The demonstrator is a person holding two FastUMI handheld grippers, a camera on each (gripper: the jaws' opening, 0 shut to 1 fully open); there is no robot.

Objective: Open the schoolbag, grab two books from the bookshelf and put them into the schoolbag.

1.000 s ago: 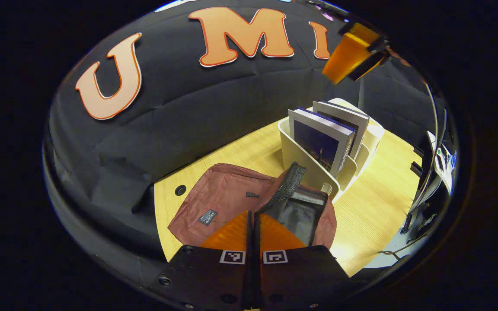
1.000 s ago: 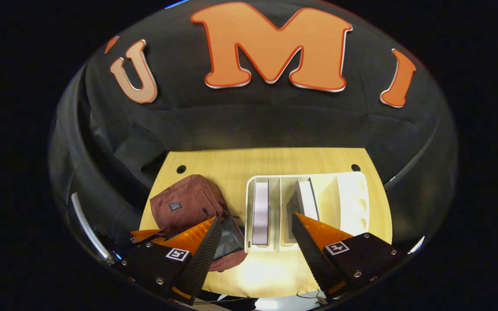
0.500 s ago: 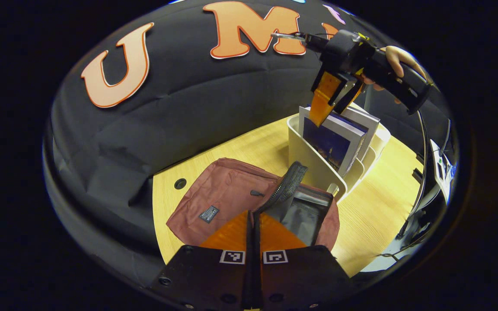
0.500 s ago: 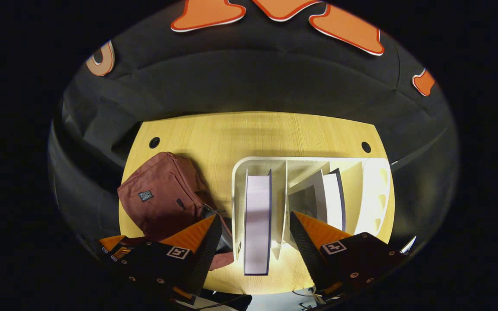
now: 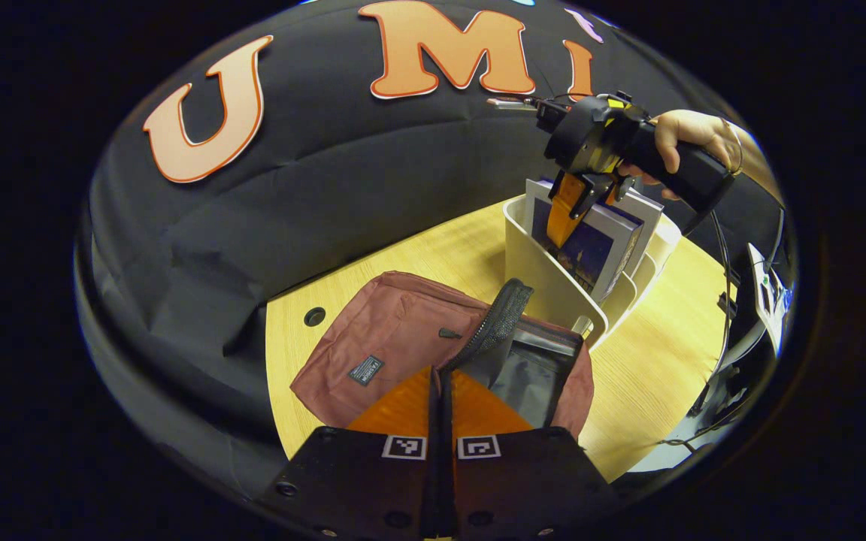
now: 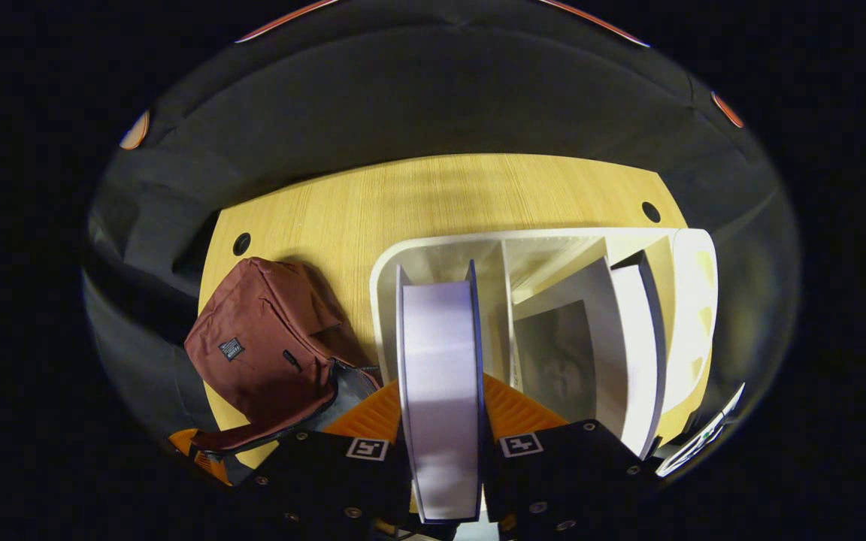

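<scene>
Right gripper view is looking straight down along the right gripper [image 6: 442, 443], whose two fingers are sitting against the covers of the thick blue-edged book [image 6: 440, 391], one on each side, closed in to the book's thickness. That book is standing page-edge up in the left-hand slot of the white bookshelf [image 6: 692, 300], directly between the fingers, so a top-down pinch is the natural way to be lifting it clear of the dividers. Just to the right of the fingers, the second book [image 6: 628, 353] is leaning in the next slot, waiting its turn. Down and to the left of the gripper, the maroon schoolbag [image 6: 267, 346] is lying on the wooden table [image 6: 433, 195] with its mouth facing the shelf.

In the left gripper view, the left gripper [image 5: 440, 391] is showing its fingers pressed flat together with no gap. They are probably pinching the bag's lip or zipper flap [image 5: 497, 327], which is rising just ahead of them, though I cannot tell whether fabric is actually caught. Holding that edge up would be keeping the dark-lined opening [image 5: 523, 372] gaping for the book. Farther ahead and to the right, a hand [image 5: 685, 135] is steering the other gripper down onto the shelf.
</scene>
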